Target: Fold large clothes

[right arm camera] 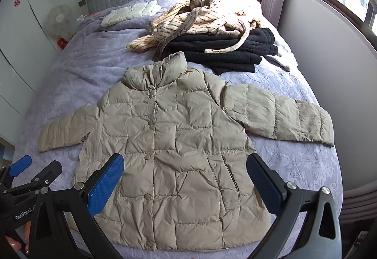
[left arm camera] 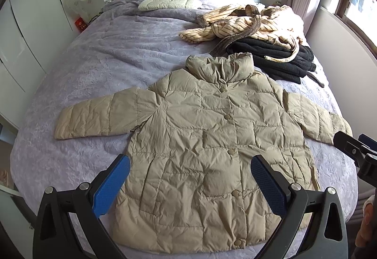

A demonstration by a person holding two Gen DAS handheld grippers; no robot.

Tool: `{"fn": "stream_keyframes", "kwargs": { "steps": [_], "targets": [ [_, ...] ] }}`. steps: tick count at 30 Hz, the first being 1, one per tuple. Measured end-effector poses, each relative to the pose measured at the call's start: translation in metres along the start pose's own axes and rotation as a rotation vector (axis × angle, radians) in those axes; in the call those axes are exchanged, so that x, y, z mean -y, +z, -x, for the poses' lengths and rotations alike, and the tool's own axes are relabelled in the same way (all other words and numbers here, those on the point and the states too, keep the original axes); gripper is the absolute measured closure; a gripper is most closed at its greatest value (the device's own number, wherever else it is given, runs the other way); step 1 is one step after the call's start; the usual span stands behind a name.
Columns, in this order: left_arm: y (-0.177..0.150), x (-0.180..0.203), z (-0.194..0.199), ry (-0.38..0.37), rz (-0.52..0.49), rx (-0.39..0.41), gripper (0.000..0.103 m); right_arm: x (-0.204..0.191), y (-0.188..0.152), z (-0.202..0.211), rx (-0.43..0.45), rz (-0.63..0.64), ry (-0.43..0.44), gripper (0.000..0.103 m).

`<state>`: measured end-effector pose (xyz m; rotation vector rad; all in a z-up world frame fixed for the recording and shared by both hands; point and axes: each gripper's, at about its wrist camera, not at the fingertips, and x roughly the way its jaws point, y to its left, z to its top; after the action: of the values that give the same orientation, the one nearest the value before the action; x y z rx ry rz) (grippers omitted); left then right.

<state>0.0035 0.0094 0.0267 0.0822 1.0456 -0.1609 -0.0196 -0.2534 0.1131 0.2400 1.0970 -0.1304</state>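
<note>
beige quilted puffer jacket (left arm camera: 207,141) on the lavender bed cover (left arm camera: 99,66): light, puffy, slippery. both grippers, left (left arm camera: 190,186) and right (right arm camera: 185,184), spread, empty. pinch sleeve cuffs.

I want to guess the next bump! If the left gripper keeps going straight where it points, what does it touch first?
Most likely the beige puffer jacket. The left gripper is open and holds nothing, with the jacket's buttoned front right between its fingers. How far off the jacket is can't be judged.
</note>
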Motion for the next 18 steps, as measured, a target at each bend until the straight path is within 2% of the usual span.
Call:
{"fn": "stream_keyframes", "kwargs": {
  "steps": [18],
  "targets": [
    [-0.0008,-0.0001,-0.001,-0.001,-0.005,0.001,0.0,-0.0004,0.0001,-0.0008,-0.006,0.001,0.001,0.0]
  ]
}}
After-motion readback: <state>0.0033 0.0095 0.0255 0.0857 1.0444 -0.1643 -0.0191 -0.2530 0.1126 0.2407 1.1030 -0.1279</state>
